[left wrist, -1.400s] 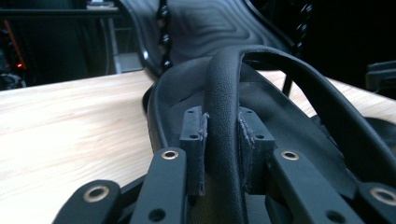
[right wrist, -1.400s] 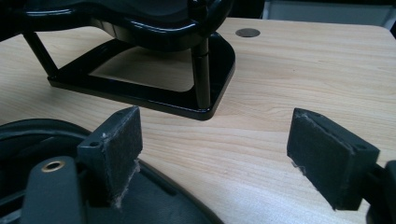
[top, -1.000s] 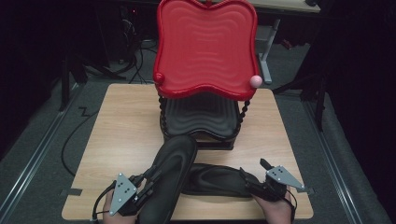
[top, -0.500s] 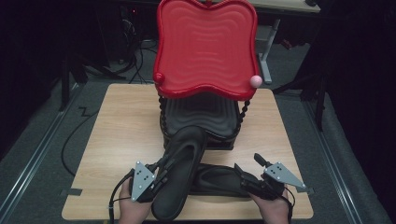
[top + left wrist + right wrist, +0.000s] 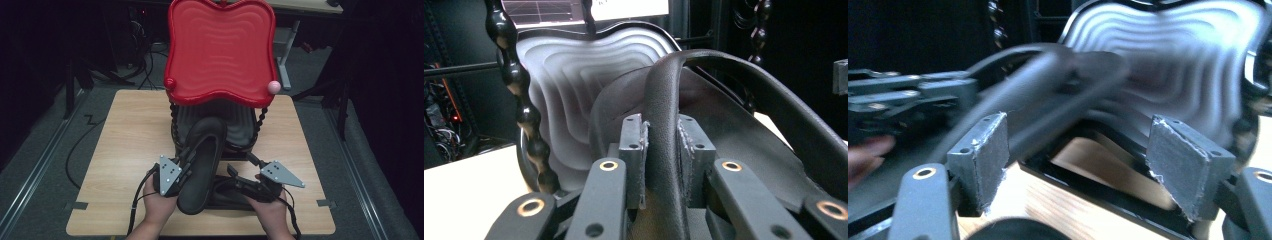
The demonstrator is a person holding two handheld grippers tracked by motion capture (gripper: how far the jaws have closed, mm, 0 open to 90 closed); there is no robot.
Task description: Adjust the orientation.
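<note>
The left gripper (image 5: 182,167), jaws clamped on a black sandal (image 5: 201,160), carries it toward the rack's lower shelf (image 5: 240,131); right gripper (image 5: 240,167) jaws gape empty; next, slide it in.

The red wavy plastic tray (image 5: 220,50) on beaded black posts (image 5: 173,120) roofs the grey ridged lower shelf (image 5: 240,125), leaving a low gap. A black rubber sandal (image 5: 202,160) blocks its mouth. Bare wooden tabletop (image 5: 125,135) flanks both sides.
</note>
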